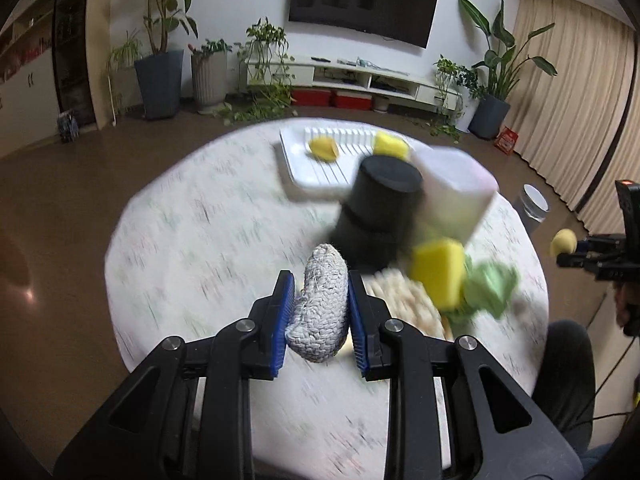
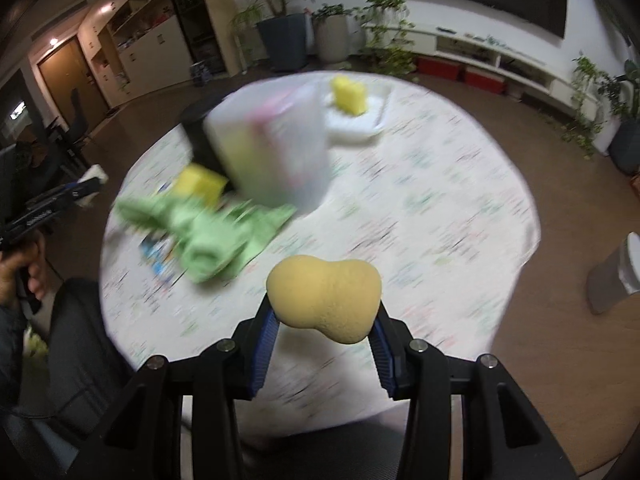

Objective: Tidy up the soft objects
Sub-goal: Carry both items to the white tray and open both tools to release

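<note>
**A:** Grips first: your left gripper [image 1: 320,312] was clamped on the woven pad [image 1: 318,308], long axis running along the fingers, tip poking out ahead. Your right gripper [image 2: 324,344] pinched the tan sponge [image 2: 325,298] by its lower edge, lobes bulging above the jaws.

**B:** And you carried both above the table [image 1: 192,248], well clear of the cloth?

**A:** Yes. The tray [image 1: 296,164] sat at the far edge, straight ahead of your left gripper, already holding two yellow pieces. I'd judge that your drop spot.

**B:** So which hand was nearer?

**A:** Your left, probably. The black cylinder [image 1: 380,212] and white tub [image 1: 456,192] stood between you and the tray, so you needed to pass over or around them.
</note>
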`<state>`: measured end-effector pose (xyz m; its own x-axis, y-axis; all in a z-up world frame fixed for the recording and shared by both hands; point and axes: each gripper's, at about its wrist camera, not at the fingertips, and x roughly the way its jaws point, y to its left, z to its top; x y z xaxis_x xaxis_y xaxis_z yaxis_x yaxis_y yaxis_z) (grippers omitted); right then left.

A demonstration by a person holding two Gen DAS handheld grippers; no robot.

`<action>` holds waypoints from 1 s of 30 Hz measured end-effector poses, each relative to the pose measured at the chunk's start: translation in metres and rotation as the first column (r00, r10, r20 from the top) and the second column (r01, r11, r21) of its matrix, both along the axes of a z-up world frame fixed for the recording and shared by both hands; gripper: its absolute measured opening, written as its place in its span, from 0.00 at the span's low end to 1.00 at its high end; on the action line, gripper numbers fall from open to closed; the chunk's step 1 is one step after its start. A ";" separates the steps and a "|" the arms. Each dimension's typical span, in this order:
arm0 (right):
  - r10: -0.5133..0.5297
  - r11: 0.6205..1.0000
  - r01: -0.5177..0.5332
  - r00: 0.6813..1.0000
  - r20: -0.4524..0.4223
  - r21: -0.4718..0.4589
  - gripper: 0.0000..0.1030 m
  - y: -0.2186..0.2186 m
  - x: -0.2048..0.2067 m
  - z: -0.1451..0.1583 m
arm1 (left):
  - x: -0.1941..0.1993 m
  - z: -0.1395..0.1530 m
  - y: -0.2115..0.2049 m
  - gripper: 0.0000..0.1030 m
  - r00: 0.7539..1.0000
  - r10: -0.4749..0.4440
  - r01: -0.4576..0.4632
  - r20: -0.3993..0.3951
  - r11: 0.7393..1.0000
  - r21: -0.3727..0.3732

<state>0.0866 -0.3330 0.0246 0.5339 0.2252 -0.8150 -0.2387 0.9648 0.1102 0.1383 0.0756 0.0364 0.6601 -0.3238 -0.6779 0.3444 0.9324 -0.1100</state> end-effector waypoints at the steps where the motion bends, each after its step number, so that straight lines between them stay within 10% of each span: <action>1: -0.006 1.000 0.007 1.000 0.012 -0.011 0.45 -0.006 0.008 0.007 | 0.008 0.004 0.000 0.23 1.000 -0.002 0.002 0.006 1.000 0.007; 16: 0.090 0.995 -0.087 0.991 0.094 -0.041 0.46 -0.018 0.207 0.067 | 0.190 0.041 -0.062 0.24 0.988 -0.156 0.154 0.008 0.981 0.117; 30: 0.352 0.934 -0.354 0.935 -0.035 -0.054 0.46 0.073 0.306 0.011 | 0.261 -0.028 -0.114 0.24 0.953 -0.270 0.290 -0.133 0.943 0.165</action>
<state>0.3930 -0.2603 0.0355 0.4083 0.3469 -0.8444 -0.5631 0.8238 0.0662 0.3992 -0.0384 0.0085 0.4806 -0.3507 -0.8038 0.5902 0.8073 0.0006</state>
